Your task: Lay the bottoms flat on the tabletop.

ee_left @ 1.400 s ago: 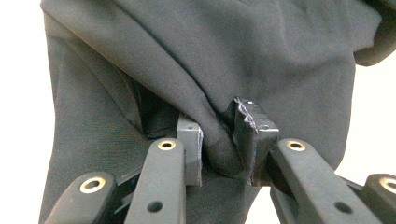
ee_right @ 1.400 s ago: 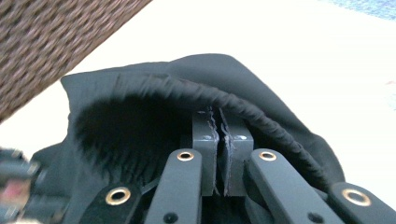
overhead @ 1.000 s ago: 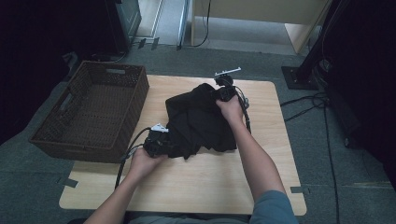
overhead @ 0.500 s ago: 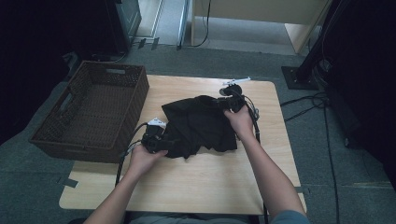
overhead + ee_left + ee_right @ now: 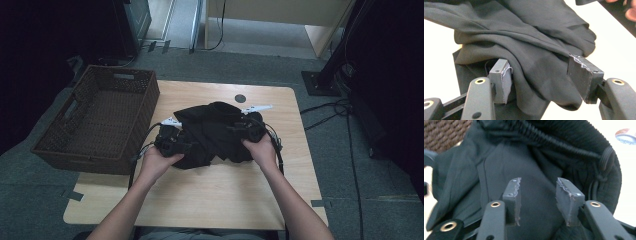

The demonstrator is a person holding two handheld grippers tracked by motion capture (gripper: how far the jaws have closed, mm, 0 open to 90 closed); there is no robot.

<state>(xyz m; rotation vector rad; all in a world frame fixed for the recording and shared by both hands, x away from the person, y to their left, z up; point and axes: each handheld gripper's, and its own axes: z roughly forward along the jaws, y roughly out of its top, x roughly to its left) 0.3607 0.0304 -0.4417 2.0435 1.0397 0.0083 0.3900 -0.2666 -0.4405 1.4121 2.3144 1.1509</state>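
We work at a pale wooden table [image 5: 210,200] with a brown wicker basket [image 5: 100,120] standing on its left part, and between the two hands a black garment [image 5: 215,132] lies bunched in a loose heap near the table's middle, just right of the basket. In the right gripper view its ribbed elastic waistband [image 5: 564,143] runs across the top, so we take it for shorts or trousers.

We judge the step in hand to be letting go after a fold or a gather. The left gripper [image 5: 541,75] has just been opening its jaws and they stand spread, with a fold of the cloth draped between the pads but not pressed. The right gripper [image 5: 539,200] has also just been opening; its jaws stand apart over flat cloth, pinching nothing that we can see.

Next, we think, each gripper needs a fresh hold on an edge or on the waistband, to fold again or to lift the bundle left into the basket
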